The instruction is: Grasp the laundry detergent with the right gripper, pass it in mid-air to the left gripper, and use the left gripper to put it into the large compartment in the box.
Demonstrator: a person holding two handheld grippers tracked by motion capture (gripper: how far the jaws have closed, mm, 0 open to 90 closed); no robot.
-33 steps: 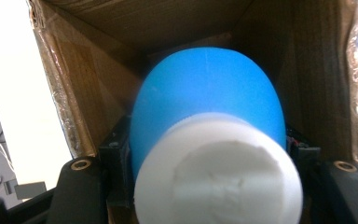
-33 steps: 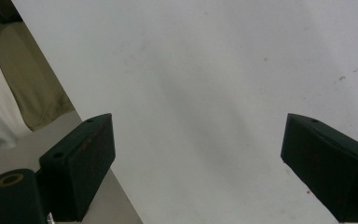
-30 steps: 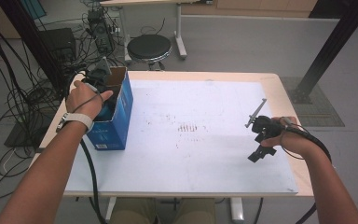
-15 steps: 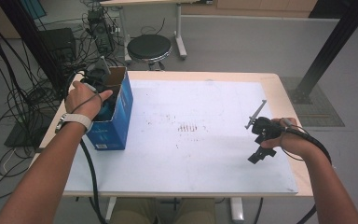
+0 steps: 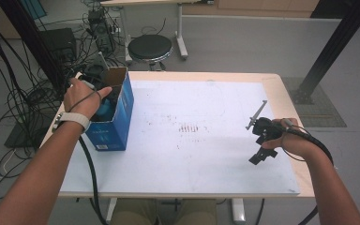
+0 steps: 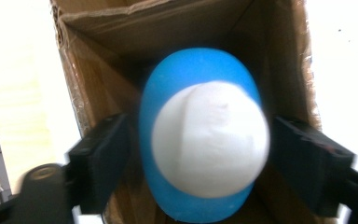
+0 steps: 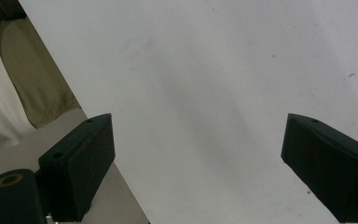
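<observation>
The left hand (image 5: 82, 97) reaches into the blue box (image 5: 117, 123) at the bench's left edge. The left gripper (image 6: 200, 154) has just been opening, its jaws released either side of a blue-and-white ball (image 6: 205, 140) inside the box.

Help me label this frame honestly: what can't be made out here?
- High view: the left gripper is mostly hidden by the hand and the box wall.
- Left gripper view: the blue and white object is blurred, so what it is can't be told; the box bottom is hidden beneath it.
- Left gripper view: the jaws have just been opening; whether the pads touch the object is unclear.
- Right gripper view: the right gripper has its bases cut off by the bottom edge.
</observation>
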